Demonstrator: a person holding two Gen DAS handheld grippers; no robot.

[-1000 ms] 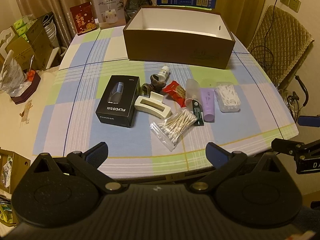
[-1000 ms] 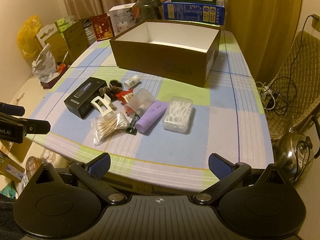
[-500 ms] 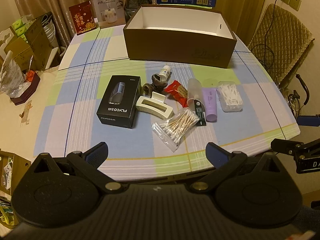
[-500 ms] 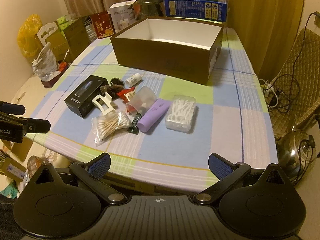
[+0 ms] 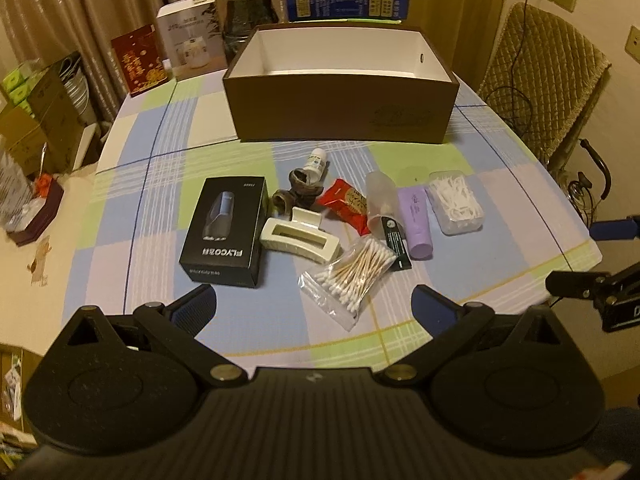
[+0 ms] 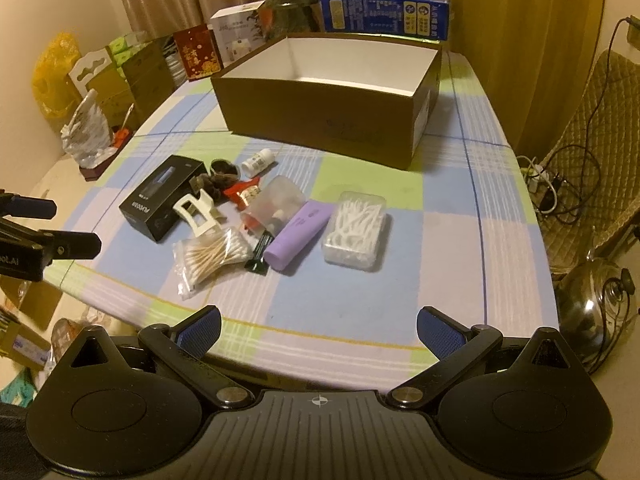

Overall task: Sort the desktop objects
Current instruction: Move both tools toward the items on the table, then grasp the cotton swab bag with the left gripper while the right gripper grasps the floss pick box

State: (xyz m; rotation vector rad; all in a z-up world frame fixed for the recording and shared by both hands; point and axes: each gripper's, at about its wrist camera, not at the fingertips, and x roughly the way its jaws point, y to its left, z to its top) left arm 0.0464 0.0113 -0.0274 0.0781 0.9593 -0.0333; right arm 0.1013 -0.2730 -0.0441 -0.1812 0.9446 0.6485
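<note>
A heap of small items lies mid-table: a black Flyco box (image 5: 224,231) (image 6: 162,197), a cream hair claw (image 5: 298,238) (image 6: 196,212), a bag of cotton swabs (image 5: 352,276) (image 6: 210,256), a purple tube (image 5: 416,222) (image 6: 300,230), a clear box of white picks (image 5: 456,203) (image 6: 356,230), a red packet (image 5: 346,204), a clear cup (image 5: 380,198) and a small white bottle (image 5: 316,159) (image 6: 258,161). Behind them stands an empty brown cardboard box (image 5: 340,112) (image 6: 320,116). My left gripper (image 5: 314,306) and right gripper (image 6: 318,326) hover open at the near table edge, holding nothing.
The checked tablecloth (image 5: 160,208) covers the table. Cartons and a dark jar (image 5: 250,0) line the far edge. A padded chair (image 5: 540,80) with cables stands to the right, a metal kettle (image 6: 596,296) below it. Boxes and bags (image 6: 80,92) crowd the left side.
Both grippers have advanced slightly toward the table, so the items appear a little closer. Nothing on the table has moved.
</note>
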